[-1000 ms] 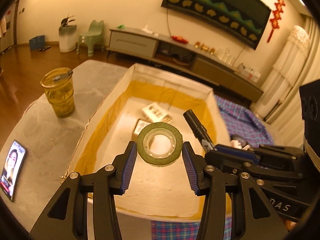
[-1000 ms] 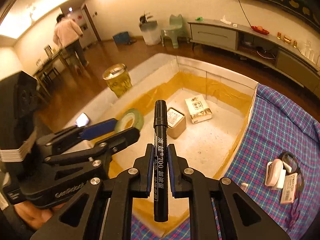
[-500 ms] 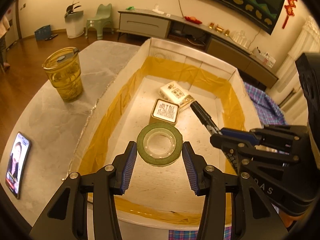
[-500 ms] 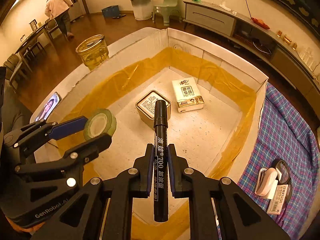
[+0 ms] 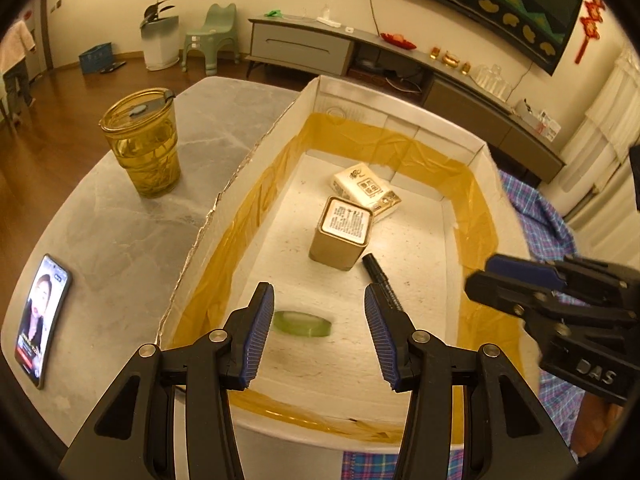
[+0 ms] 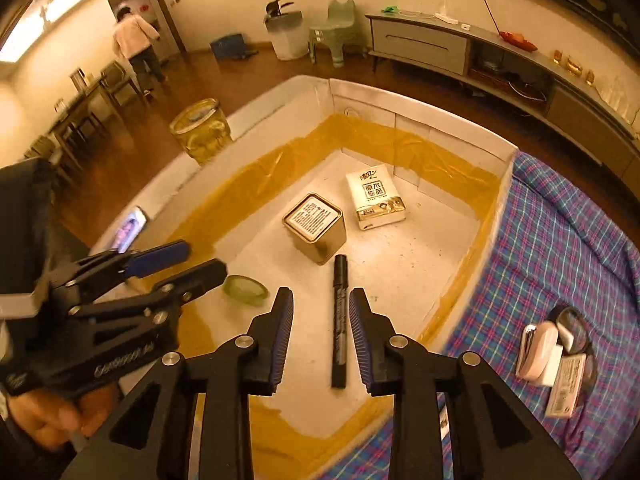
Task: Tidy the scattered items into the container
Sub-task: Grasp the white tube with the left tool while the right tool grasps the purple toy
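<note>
The black marker point(image 6: 340, 320), its print blurred, and the green tape roll point(image 6: 245, 290) are seen in the white box point(image 6: 420, 114), near a labelled tin point(image 6: 316, 226) and tissue pack point(image 6: 378, 196). The left gripper point(image 5: 318, 338) is spread empty; the right gripper point(image 6: 320, 338) is opening, pads clear of the marker.

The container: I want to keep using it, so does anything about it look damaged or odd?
Yes. The white container's left wall has a ragged, torn-looking top edge, and wrinkled yellow tape lines its inner walls. The floor looks intact.
</note>
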Demonstrator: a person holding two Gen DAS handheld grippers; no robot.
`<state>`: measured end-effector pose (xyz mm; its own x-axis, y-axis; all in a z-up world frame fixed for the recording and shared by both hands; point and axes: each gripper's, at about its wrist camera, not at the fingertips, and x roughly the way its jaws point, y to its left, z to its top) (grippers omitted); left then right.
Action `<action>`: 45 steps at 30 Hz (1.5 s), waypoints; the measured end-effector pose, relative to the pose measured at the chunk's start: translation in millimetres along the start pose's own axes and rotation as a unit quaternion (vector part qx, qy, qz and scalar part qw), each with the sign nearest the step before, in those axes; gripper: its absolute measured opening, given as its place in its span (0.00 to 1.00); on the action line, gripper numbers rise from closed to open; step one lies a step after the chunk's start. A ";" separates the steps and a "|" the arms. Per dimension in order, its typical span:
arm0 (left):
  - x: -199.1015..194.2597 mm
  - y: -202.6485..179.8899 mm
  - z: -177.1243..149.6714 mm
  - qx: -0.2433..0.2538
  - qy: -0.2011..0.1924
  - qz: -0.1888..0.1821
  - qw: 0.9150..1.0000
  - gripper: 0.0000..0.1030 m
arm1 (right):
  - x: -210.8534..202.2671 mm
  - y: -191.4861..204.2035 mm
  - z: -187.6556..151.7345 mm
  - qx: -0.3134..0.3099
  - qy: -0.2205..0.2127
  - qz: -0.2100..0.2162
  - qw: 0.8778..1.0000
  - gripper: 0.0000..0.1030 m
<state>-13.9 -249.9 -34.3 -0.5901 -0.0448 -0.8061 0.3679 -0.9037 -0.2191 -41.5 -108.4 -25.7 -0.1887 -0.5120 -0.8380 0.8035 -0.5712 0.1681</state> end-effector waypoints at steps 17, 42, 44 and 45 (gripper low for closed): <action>-81.0 -98.1 -44.7 0.124 -0.092 -0.056 0.986 0.51 | -130.4 -49.1 -79.4 0.018 -0.129 0.079 0.988 0.45; 111.9 -227.3 -94.5 0.198 0.036 0.002 0.979 0.51 | -39.0 -259.4 -187.0 0.094 -0.015 -0.133 0.986 0.35; 110.5 -227.5 -93.3 0.200 0.032 -0.004 0.979 0.35 | -42.3 -259.2 -182.5 0.103 -0.016 -0.109 0.988 0.17; 109.3 -227.1 -92.8 0.203 0.029 -0.003 0.979 0.20 | -45.9 -258.4 -181.4 0.106 -0.021 -0.108 0.988 0.16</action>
<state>-95.3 -10.0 -123.7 -0.5454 -0.0254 -0.8378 0.0415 -0.9991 0.0033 -138.0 179.1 -124.8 -0.3697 -0.3862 -0.8451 0.6064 -0.7894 0.0954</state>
